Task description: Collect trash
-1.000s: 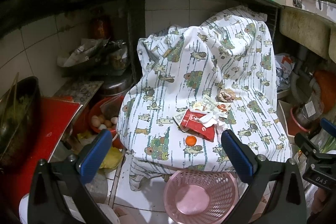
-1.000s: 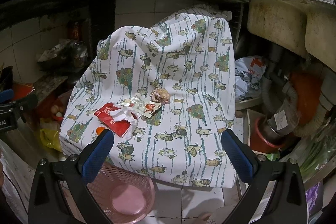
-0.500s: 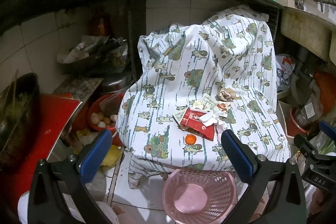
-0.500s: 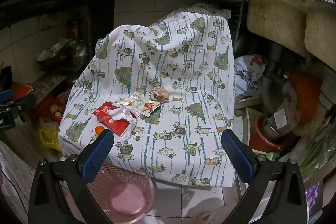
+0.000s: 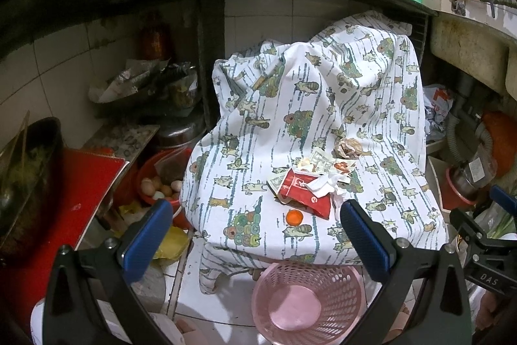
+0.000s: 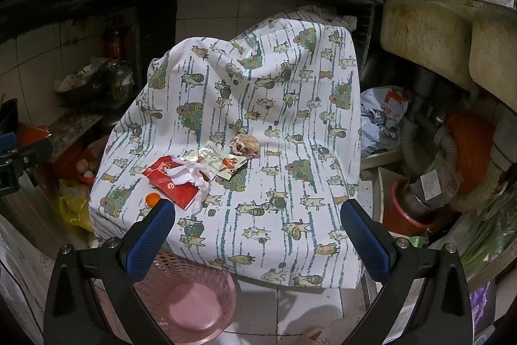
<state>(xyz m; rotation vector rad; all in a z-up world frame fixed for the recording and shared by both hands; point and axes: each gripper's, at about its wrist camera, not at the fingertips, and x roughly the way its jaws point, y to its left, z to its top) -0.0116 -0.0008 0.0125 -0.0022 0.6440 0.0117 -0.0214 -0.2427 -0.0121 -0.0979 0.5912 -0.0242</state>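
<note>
Presently catalogued, largest first: cloth [image 5: 310,105], cat-printed, draped over a hidden support so it makes a sloping work surface under the counter. Basket [image 5: 307,303], pink, perforated, empty, on the floor tight against the cloth's front edge, judged placed to catch items carried straight off. Left gripper [image 5: 255,235], jaws wide, holding nothing, poised above the basket and facing the litter. Right gripper [image 6: 258,235], jaws likewise wide and empty, further right. Trash, all on the cloth, none binned: red packet [image 5: 305,193] under a white tissue [image 5: 324,185]; printed wrappers [image 6: 223,162] just behind; crumpled brown wad [image 6: 245,144] beyond; orange cap [image 5: 294,217], nearest the basket.
</note>
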